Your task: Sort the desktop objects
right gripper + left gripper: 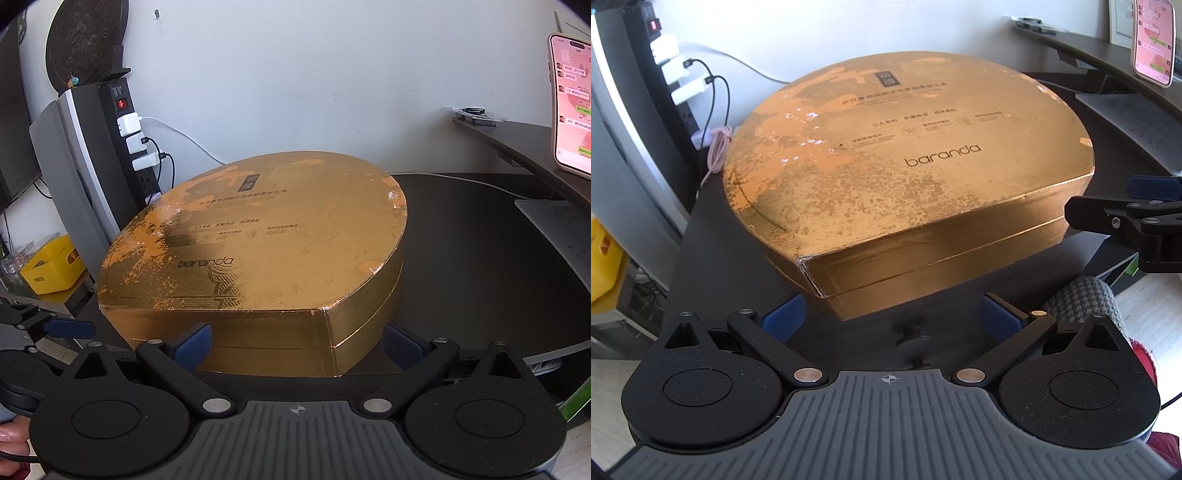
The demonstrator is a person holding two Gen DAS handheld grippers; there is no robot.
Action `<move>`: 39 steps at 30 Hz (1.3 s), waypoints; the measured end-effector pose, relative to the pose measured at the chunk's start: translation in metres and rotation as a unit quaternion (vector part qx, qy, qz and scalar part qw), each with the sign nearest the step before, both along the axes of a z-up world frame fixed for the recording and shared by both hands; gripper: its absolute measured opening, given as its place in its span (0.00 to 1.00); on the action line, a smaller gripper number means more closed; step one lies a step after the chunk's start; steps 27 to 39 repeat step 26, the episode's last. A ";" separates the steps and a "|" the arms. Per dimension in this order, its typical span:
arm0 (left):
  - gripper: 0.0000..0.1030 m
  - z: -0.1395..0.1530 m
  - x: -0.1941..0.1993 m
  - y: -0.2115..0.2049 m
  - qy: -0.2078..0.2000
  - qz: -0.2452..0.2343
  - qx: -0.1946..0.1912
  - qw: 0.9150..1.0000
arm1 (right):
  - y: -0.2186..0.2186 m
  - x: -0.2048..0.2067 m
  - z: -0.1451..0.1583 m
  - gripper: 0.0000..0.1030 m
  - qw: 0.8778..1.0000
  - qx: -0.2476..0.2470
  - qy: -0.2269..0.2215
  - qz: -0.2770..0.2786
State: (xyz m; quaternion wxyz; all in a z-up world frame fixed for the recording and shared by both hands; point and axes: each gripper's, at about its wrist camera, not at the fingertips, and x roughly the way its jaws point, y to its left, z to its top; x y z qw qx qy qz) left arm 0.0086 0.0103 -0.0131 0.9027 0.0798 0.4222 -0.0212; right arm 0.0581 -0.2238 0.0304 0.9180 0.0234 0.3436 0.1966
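On the dark desk [480,258] — gold box [266,251], both grippers spread wide.

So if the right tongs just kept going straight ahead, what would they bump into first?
Most likely the big gold cardboard box on the dark table. The right tongs are open, with the box's near corner between their blue pads, apparently just ahead, though the exact gap is unclear.
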 end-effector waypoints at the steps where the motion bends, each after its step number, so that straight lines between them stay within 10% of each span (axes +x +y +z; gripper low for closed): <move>1: 1.00 0.000 0.000 0.000 0.000 0.000 0.000 1.000 | 0.000 0.000 0.000 0.96 1.000 0.000 0.000 0.000; 39: 1.00 0.000 -0.002 0.001 -0.001 0.002 -0.001 1.000 | 0.000 0.001 -0.001 0.97 1.000 -0.002 0.000 0.002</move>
